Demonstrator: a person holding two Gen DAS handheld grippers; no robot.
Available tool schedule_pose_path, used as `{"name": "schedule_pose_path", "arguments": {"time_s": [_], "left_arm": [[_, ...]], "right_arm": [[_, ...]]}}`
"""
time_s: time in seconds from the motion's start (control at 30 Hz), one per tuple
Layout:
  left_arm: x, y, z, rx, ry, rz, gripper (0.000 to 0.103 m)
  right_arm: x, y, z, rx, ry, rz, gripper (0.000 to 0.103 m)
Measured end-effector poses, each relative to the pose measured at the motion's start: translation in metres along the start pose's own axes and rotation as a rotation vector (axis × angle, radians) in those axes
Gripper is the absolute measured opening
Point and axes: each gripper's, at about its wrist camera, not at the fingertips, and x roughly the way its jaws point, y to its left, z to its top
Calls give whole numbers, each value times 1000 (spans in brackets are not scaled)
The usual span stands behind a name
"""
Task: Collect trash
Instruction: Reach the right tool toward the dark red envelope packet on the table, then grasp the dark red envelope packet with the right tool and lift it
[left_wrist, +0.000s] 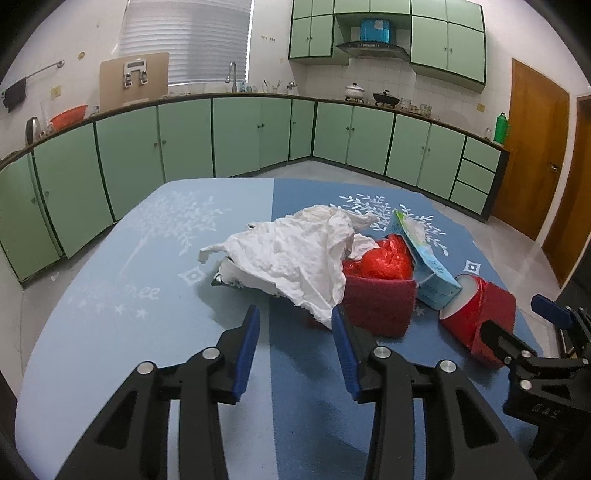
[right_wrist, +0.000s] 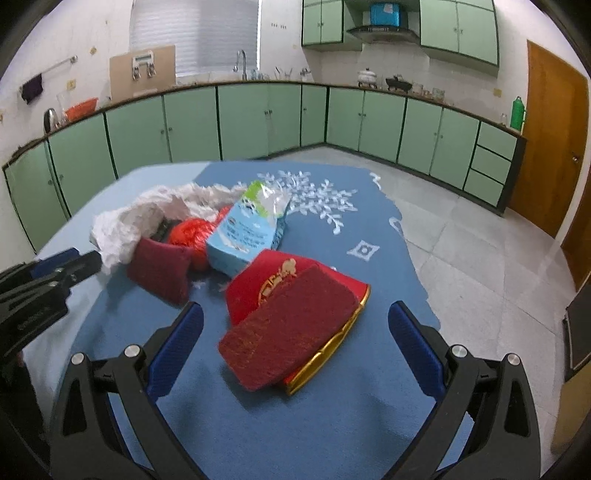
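Note:
A heap of trash lies on the blue-clothed table (left_wrist: 129, 332). It holds a crumpled white tissue (left_wrist: 295, 251) (right_wrist: 147, 214), a red plastic bag (left_wrist: 384, 258) (right_wrist: 192, 232), a light-blue carton (left_wrist: 432, 266) (right_wrist: 247, 229) and a dark red felt piece (left_wrist: 376, 306) (right_wrist: 159, 269). Something black peeks out under the tissue. My left gripper (left_wrist: 295, 325) (right_wrist: 74, 262) is open just short of the tissue's lower tip, nothing between its pads. A red box with a gold rim (right_wrist: 291, 325) (left_wrist: 476, 314) lies between the wide-open fingers of my right gripper (right_wrist: 295, 321) (left_wrist: 524, 325); the pads stand apart from it.
Green base cabinets (left_wrist: 258, 136) run around the room behind the table, with a tiled floor (right_wrist: 480, 258) between. The cloth's ragged right edge (right_wrist: 413, 266) is close to the red box. A wooden door (right_wrist: 554, 136) stands at the right.

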Motion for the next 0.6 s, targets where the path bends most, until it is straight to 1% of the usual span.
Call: {"name": "schedule_pose_path", "arguments": {"time_s": [0.1, 0.17, 0.2, 0.27, 0.3, 0.37, 0.4, 0.43, 0.47, 0.53, 0.6], "left_arm": [[1, 0, 0, 0, 2, 1, 40], [1, 0, 0, 5, 3, 1, 40], [1, -1, 0, 8, 5, 2, 40], [1, -2, 0, 13, 5, 3, 40], [2, -2, 0, 15, 5, 2, 40], [1, -3, 0, 20, 3, 4, 40], [2, -4, -1, 23, 4, 5, 40], [2, -5, 0, 26, 4, 6, 40], [2, -6, -1, 30, 3, 7, 40], [2, -9, -1, 38, 1, 8, 40], [1, -11, 0, 49, -2, 7, 40]], "right_arm": [[7, -3, 1, 17, 36, -5, 96], [10, -6, 0, 30, 50, 13, 82], [12, -8, 0, 34, 57, 29, 68], [14, -11, 0, 51, 70, 55, 69], [13, -13, 0, 60, 64, 62, 65], [9, -17, 0, 65, 52, 78, 65], [6, -18, 0, 66, 39, 84, 54], [4, -18, 0, 62, 34, 86, 48], [2, -19, 0, 58, 28, 87, 46], [-2, -20, 0, 41, 23, 86, 39], [-4, -23, 0, 45, 19, 93, 35]]}}
